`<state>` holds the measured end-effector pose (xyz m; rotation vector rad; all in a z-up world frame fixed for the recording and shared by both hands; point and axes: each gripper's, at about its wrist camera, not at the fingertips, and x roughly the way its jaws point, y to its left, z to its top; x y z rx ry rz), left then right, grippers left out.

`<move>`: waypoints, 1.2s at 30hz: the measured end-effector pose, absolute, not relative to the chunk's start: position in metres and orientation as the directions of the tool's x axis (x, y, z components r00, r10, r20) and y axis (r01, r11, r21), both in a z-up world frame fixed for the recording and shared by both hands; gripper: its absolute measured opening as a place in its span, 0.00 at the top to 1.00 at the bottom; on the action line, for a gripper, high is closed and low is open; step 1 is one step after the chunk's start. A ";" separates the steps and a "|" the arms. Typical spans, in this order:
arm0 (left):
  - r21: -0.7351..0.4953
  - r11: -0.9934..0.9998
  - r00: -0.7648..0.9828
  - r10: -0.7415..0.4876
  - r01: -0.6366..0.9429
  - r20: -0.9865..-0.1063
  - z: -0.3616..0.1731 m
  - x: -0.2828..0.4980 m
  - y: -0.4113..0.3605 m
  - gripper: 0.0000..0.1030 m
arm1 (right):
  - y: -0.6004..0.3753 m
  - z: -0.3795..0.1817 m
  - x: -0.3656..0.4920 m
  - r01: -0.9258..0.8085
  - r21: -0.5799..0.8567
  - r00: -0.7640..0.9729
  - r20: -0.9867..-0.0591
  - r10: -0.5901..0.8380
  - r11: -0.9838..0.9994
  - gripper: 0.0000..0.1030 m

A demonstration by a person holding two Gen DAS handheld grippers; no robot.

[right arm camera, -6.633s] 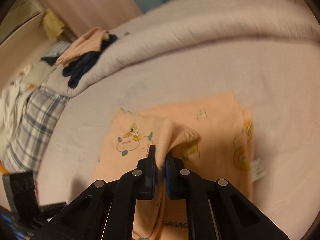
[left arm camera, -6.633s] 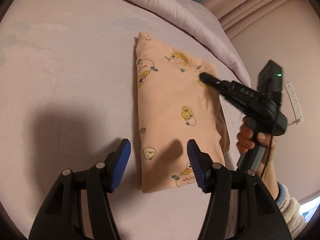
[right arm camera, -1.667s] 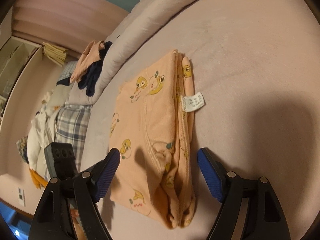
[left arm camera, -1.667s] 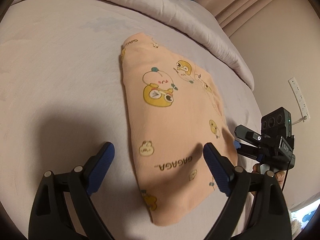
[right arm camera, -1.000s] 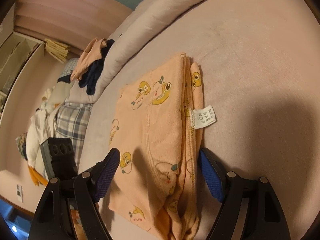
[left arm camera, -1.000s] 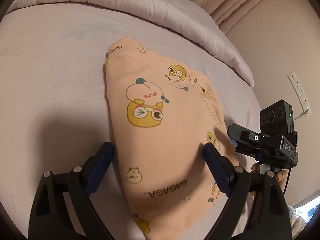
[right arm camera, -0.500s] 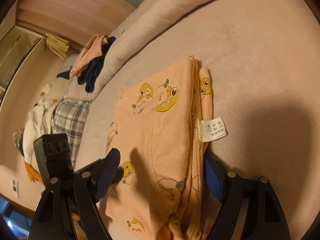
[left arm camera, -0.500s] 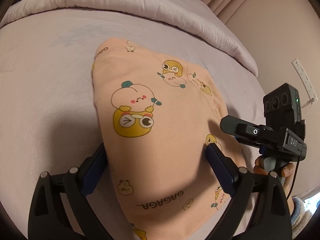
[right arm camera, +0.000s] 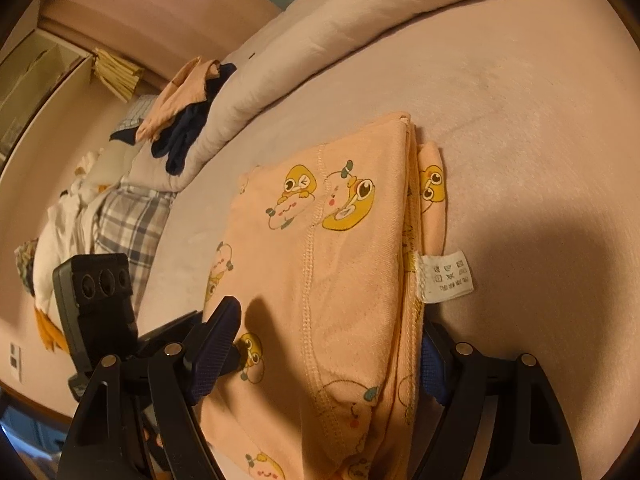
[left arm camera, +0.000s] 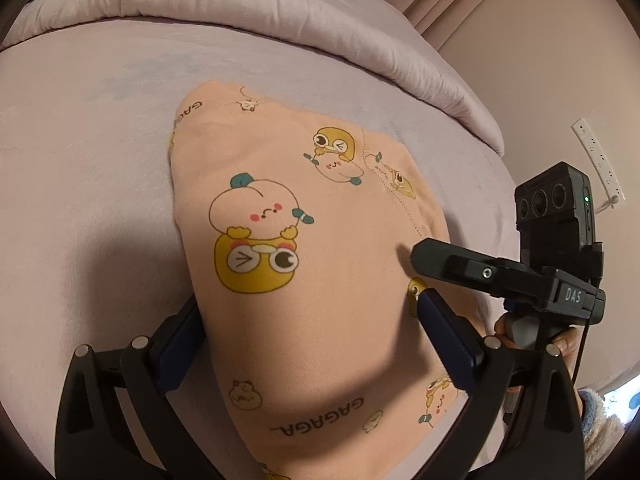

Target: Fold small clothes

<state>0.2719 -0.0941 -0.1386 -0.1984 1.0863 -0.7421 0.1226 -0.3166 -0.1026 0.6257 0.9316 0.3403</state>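
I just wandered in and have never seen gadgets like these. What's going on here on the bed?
A person is folding small clothes with a hand-held gripper in each hand. A peach garment with cartoon prints lies folded on the bed. Both the left gripper and the right gripper straddle it with jaws wide; the left one's have just been opening. Neither pinches the cloth. More clothes are heaped on the rolled duvet.

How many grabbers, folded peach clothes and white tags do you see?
Grippers: 2, the left gripper, whose jaws have just been opening with the garment between them, and the right gripper
Folded peach garment: 1
White tag: 1
Total: 4
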 end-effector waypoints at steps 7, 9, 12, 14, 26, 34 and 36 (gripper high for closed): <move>-0.468 0.737 0.264 -0.635 0.487 -0.726 -0.139 0.269 -0.096 0.03 | -0.309 -0.102 0.129 -0.012 0.598 0.570 -0.654 0.497 0.801 0.22; -0.480 0.733 0.261 -0.643 0.482 -0.720 -0.139 0.270 -0.094 0.03 | -0.308 -0.102 0.129 -0.014 0.596 0.573 -0.654 0.495 0.803 0.22; -0.502 0.725 0.256 -0.657 0.471 -0.709 -0.140 0.272 -0.090 0.04 | -0.311 -0.103 0.128 -0.014 0.606 0.577 -0.645 0.501 0.795 0.22; -0.511 0.722 0.257 -0.663 0.467 -0.703 -0.141 0.272 -0.089 0.04 | -0.311 -0.102 0.127 -0.012 0.607 0.581 -0.643 0.500 0.794 0.22; -0.521 0.719 0.269 -0.672 0.460 -0.690 -0.143 0.272 -0.081 0.15 | -0.308 -0.101 0.128 -0.009 0.581 0.578 -0.661 0.478 0.814 0.22; -0.558 0.716 0.276 -0.686 0.420 -0.673 -0.145 0.279 -0.073 0.29 | -0.306 -0.100 0.126 -0.011 0.570 0.579 -0.666 0.470 0.822 0.22; -0.560 0.717 0.278 -0.686 0.415 -0.672 -0.146 0.280 -0.073 0.33 | -0.305 -0.099 0.126 -0.012 0.559 0.578 -0.672 0.462 0.829 0.22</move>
